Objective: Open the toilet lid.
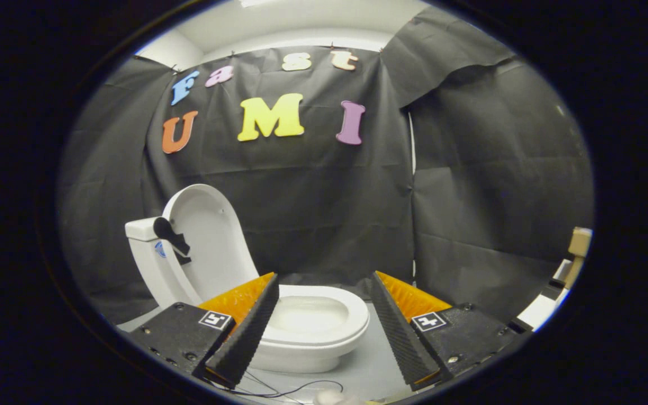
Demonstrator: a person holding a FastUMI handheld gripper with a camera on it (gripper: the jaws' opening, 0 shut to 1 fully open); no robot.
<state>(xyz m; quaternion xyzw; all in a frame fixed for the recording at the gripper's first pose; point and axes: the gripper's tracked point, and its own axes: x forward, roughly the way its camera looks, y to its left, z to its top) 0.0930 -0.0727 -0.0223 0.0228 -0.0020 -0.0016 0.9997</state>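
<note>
Lid up, tool wide open and empty.

Your tool point(324, 329) holds nothing: its two black ribbed fingers point(248, 332) are spread wide apart, with the small white glossy plastic toilet point(301, 332) just ahead, its open bowl lying between them and partly behind the finger at 9 o'clock. The white oval plastic lid point(211, 242) stands raised at about 10 o'clock from the bowl, tilted back against the white tank point(144, 229), which carries a black lever point(171, 236). Judged from this, the opening looks done. The lid should be light, stiff and slick, swinging on a rear hinge; if you must handle it again, take its free rim farthest from the hinge, lightly, since the small toilet may slide on the grey counter point(369, 365).
</note>
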